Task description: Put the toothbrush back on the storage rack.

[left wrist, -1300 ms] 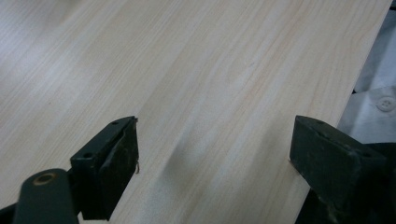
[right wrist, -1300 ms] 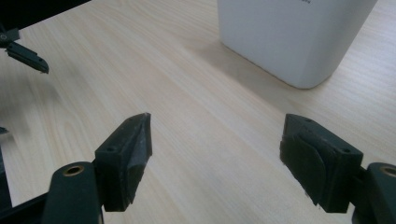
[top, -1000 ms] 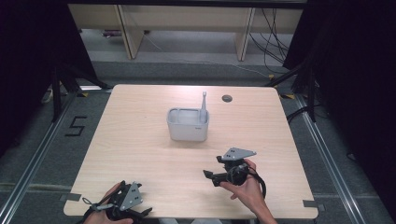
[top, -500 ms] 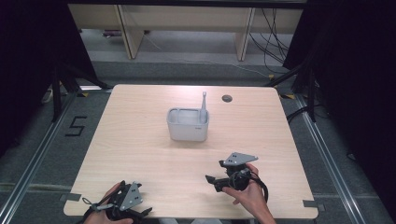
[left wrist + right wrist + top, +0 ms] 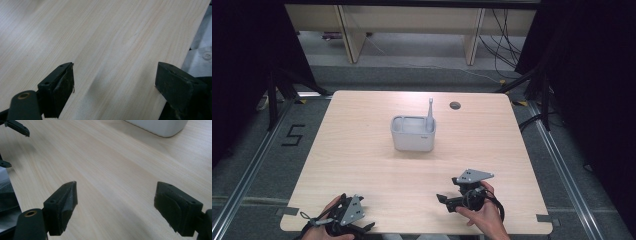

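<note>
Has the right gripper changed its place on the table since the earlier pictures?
Yes. The right gripper has drawn back slightly toward the table's near edge, away from the white container. Its jaws have just been opening, with nothing between them.

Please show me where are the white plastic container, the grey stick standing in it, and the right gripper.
White rectangular plastic container [image 5: 413, 141], high view, on its front wall.
Thin grey upright stick [image 5: 430, 111], high view, on its upper shaft.
Right gripper [image 5: 115, 206], right gripper view, midway between its open black fingertips.
</note>
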Demonstrator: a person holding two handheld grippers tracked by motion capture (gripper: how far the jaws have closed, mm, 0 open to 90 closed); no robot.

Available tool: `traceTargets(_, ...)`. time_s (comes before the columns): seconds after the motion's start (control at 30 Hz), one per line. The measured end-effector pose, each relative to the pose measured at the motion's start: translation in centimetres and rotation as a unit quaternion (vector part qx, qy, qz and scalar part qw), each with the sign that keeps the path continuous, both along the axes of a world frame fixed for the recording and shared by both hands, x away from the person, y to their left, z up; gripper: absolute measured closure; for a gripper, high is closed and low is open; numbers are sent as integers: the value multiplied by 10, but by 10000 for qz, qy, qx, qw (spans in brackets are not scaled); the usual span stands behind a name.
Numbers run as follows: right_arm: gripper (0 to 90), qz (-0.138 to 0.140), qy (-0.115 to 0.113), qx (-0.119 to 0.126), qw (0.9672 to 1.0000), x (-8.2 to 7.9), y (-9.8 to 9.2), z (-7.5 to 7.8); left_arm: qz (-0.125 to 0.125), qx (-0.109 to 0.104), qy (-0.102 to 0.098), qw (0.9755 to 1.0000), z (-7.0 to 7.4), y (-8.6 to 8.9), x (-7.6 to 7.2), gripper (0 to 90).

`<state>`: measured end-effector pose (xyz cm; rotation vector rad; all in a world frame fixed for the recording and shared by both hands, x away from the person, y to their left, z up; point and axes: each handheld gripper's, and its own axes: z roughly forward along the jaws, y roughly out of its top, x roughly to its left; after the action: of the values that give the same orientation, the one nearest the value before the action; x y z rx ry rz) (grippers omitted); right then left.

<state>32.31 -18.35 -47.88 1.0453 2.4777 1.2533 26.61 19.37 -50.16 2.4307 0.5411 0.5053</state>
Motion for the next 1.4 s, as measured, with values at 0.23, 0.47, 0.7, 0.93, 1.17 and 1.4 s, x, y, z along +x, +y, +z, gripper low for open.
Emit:
traceTargets(0.23, 196, 23, 15, -10, 10000, -5, -3, 0, 15, -19, 13, 10000, 0, 0, 0, 153)
traceTargets(0.47, 197, 102, -7, -94, 9999, -12, -6, -2, 18, -20, 21, 10000, 0, 0, 0, 153)
traceTargets(0.7, 195, 65, 91, -231, 9997, -19, -8, -3, -5, -1, -2, 10000, 0, 0, 0, 153)
traceTargets(0.93, 193, 129, -35, -274, 9995, -21, -11, -4, -5, 2, 1, 10000, 0, 0, 0, 153)
traceTargets(1.17, 194, 106, -15, -287, 9995, -22, -10, -3, 5, -2, -1, 10000, 0, 0, 0, 153)
traceTargets(1.4, 194, 167, -10, -330, 9993, -21, -10, -4, 36, -36, 30, 10000, -1, 0, -1, 153)
